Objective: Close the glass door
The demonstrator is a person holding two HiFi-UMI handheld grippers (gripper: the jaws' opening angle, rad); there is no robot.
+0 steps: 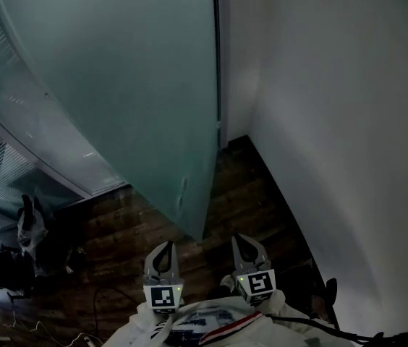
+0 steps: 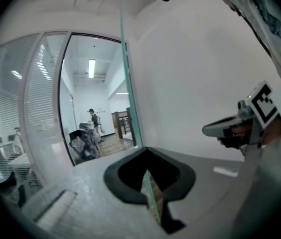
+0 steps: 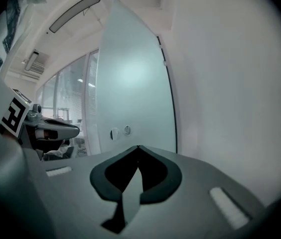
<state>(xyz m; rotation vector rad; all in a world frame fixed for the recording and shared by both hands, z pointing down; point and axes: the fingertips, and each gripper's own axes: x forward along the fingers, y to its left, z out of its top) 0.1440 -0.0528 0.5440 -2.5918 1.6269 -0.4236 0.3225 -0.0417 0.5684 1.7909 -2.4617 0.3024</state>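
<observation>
Left hand-held gripper (image 1: pixel 163 253) pressed together, empty; right hand-held gripper (image 1: pixel 247 247) likewise, nothing between its jaws. Door (image 1: pixel 139 85) stands open just ahead, upright, long axis vertical. Its near edge (image 2: pixel 126 83) points back at the person and falls between the two grippers, neither clearly nearer. Left gripper view meets it edge-on, doorway (image 2: pixel 93 108) to its left. Right gripper view faces the broad pane with two round fittings (image 3: pixel 120 131), wall (image 1: pixel 334 121) on the right. Likely push: from the right side, swinging the pane left.
</observation>
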